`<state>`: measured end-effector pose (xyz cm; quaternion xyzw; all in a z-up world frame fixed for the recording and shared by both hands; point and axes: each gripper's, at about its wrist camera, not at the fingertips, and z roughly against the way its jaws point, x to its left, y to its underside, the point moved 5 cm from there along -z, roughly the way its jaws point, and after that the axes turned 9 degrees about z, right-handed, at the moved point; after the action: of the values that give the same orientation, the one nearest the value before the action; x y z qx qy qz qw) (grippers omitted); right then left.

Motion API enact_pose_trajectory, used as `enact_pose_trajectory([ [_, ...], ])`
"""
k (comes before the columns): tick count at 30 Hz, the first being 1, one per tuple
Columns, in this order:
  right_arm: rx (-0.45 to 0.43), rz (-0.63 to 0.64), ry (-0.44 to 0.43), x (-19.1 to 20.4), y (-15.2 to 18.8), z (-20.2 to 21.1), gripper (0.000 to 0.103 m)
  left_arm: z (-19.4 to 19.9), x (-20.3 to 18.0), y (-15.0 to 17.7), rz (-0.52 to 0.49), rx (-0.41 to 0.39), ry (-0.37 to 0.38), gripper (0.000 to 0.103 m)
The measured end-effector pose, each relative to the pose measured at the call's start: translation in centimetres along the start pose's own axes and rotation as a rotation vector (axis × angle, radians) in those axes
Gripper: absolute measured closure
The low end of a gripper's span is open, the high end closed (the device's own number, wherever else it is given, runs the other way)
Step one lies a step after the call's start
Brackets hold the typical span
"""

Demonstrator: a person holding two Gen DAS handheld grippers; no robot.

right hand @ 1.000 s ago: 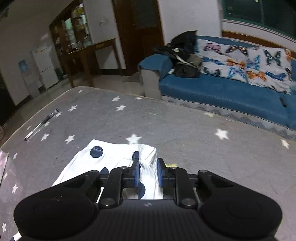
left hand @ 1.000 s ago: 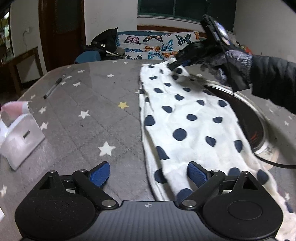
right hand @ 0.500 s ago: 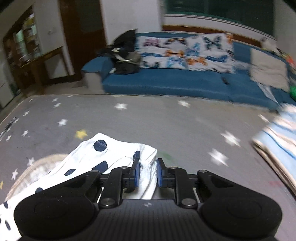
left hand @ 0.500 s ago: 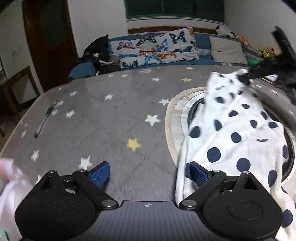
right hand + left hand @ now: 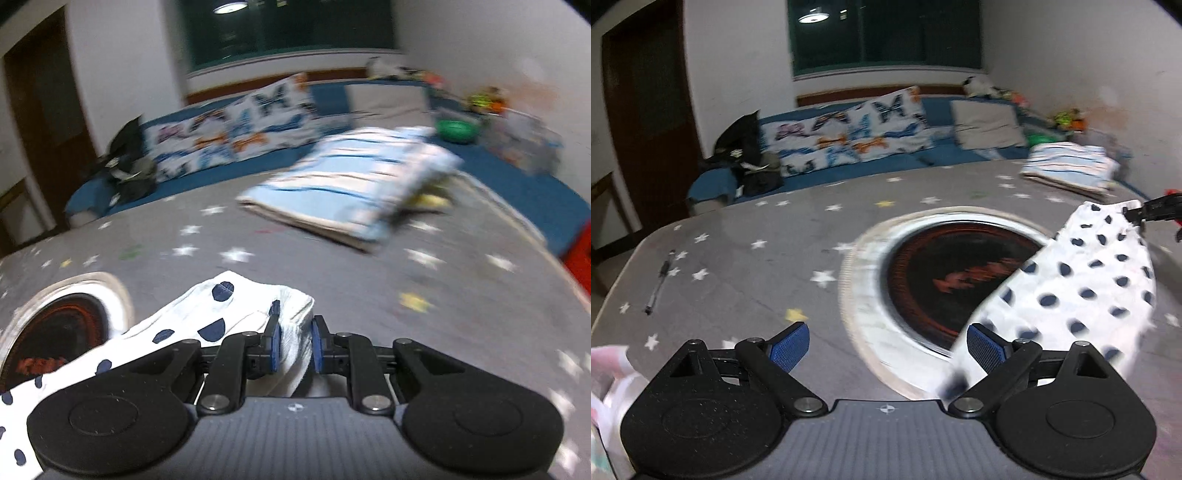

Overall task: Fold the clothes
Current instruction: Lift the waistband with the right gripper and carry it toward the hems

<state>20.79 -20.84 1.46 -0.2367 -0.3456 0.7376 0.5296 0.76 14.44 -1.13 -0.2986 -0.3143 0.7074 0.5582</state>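
Observation:
A white garment with dark blue dots (image 5: 1082,288) hangs stretched over the right side of the grey star-patterned table (image 5: 746,273). My right gripper (image 5: 294,338) is shut on a bunched corner of the garment (image 5: 221,314) and holds it above the table. In the left wrist view the right gripper (image 5: 1156,210) shows at the far right edge, pinching the cloth's top corner. My left gripper (image 5: 886,341) is open and empty, its right finger (image 5: 984,341) close beside the cloth's lower edge.
A round dark heater plate with a pale rim (image 5: 945,280) is set in the table's middle. A folded blue-striped pile (image 5: 351,192) lies at the far right of the table. A pen (image 5: 659,284) lies at the left. A pinkish cloth (image 5: 609,373) sits at the near left. A blue sofa (image 5: 849,147) stands behind.
My right gripper has carried the dotted garment to the right, off the table's left half and across the heater plate. Both views have swung right. My left gripper stays open.

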Motion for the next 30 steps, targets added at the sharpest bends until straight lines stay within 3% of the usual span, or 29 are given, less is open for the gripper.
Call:
enact_pose_trajectory([
  [5,-0.007,-0.058,0.053,-3.5,3.5,3.5,0.087,3.3,-4.2,2.1,-0.005,-0.044,0.049,0.009],
  [9,-0.004,-0.11,0.007,-4.4,4.4,3.7,0.085,3.8,-7.0,3.5,-0.053,-0.062,0.086,0.009],
  [12,-0.015,-0.167,-0.037,-4.6,4.8,3.6,0.081,3.7,-8.2,4.6,-0.105,-0.065,0.065,0.009],
  [16,-0.01,-0.23,-0.091,-4.5,5.8,3.2,0.083,3.8,-9.2,6.1,-0.167,-0.066,0.047,0.01],
  [21,-0.059,-0.268,-0.129,-4.2,4.6,4.4,0.086,6.0,-10.4,6.9,-0.259,-0.112,0.104,0.013],
  [23,-0.083,-0.242,-0.094,-4.1,3.8,4.9,0.086,6.2,-11.4,7.0,-0.292,-0.121,0.141,0.016],
  [26,-0.026,-0.174,-0.03,-4.0,3.7,4.2,0.073,5.5,-13.0,7.3,-0.322,-0.109,0.181,0.018],
  [28,-0.024,-0.143,-0.027,-4.0,4.3,4.8,0.07,4.9,-13.7,7.3,-0.316,-0.097,0.204,0.019],
  [30,-0.035,-0.122,-0.031,-4.1,4.9,6.1,0.057,4.5,-14.4,7.0,-0.297,-0.087,0.237,0.019],
])
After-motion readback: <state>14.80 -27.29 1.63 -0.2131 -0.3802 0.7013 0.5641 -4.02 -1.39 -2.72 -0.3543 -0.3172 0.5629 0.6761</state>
